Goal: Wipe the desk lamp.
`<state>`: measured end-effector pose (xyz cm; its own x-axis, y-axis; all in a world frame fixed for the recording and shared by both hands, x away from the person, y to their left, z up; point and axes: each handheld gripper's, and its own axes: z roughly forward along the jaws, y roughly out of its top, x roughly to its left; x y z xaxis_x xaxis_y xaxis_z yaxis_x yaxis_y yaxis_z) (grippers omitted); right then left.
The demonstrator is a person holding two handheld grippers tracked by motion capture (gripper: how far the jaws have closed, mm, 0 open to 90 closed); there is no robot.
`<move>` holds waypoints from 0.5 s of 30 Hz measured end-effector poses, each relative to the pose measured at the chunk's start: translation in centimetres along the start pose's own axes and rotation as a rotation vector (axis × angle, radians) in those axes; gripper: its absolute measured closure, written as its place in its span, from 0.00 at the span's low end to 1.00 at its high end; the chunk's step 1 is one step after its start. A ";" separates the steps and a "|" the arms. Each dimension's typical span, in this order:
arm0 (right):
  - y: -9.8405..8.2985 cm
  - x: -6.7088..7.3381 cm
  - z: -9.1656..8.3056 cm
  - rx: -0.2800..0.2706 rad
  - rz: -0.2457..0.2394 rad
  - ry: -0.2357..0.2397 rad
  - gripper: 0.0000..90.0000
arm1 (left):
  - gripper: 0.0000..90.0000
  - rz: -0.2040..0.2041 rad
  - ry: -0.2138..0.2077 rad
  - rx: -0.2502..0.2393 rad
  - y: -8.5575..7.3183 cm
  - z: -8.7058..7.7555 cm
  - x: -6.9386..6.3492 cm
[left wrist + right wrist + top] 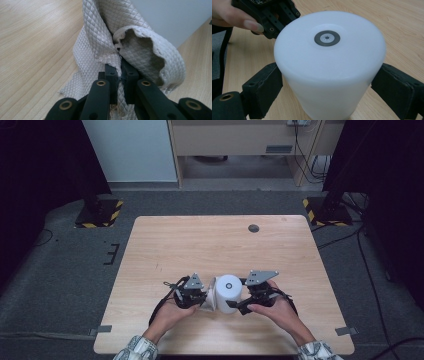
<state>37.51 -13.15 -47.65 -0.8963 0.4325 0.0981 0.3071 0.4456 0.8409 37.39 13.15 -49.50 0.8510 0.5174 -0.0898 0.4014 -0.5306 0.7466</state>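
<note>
**A recording lab, not a home**

We're looking down on a bare wooden counter point(220, 245) standing alone on grey carpet point(65, 270). Dark stands with yellow-and-black hazard-striped bases point(100, 212) flank it, cables point(370, 270) snake across the floor, tape marks point(104, 329) sit by the corners, and plain office furniture point(235, 140) lines the back wall.

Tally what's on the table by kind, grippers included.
Paper towel rolls: 1
Loose quilted paper sheets: 1
Handheld grippers: 2, the left gripper and the right gripper
Total: 4
</note>
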 end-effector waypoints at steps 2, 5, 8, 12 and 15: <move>0.0 0.0 0.0 0.001 0.001 0.002 0.12 | 0.95 -0.002 -0.001 -0.039 0.4 -0.7 0.0; 0.0 0.0 0.0 0.002 0.003 0.004 0.12 | 0.95 -0.009 -0.004 -0.086 0.8 -1.5 0.0; 0.0 0.0 0.1 0.004 0.002 0.004 0.12 | 0.95 -0.017 -0.003 -0.123 1.1 -2.3 0.0; -0.1 0.0 0.2 0.013 0.001 0.004 0.12 | 0.95 -0.024 0.000 -0.151 1.4 -2.4 0.1; -0.1 0.0 0.2 0.014 0.001 0.004 0.12 | 0.95 -0.021 0.009 -0.140 1.4 -2.0 0.2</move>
<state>37.54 -13.03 -47.80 -0.8973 0.4297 0.1013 0.3124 0.4559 0.8334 37.42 13.86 -47.19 0.8394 0.5340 -0.1011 0.3676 -0.4207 0.8294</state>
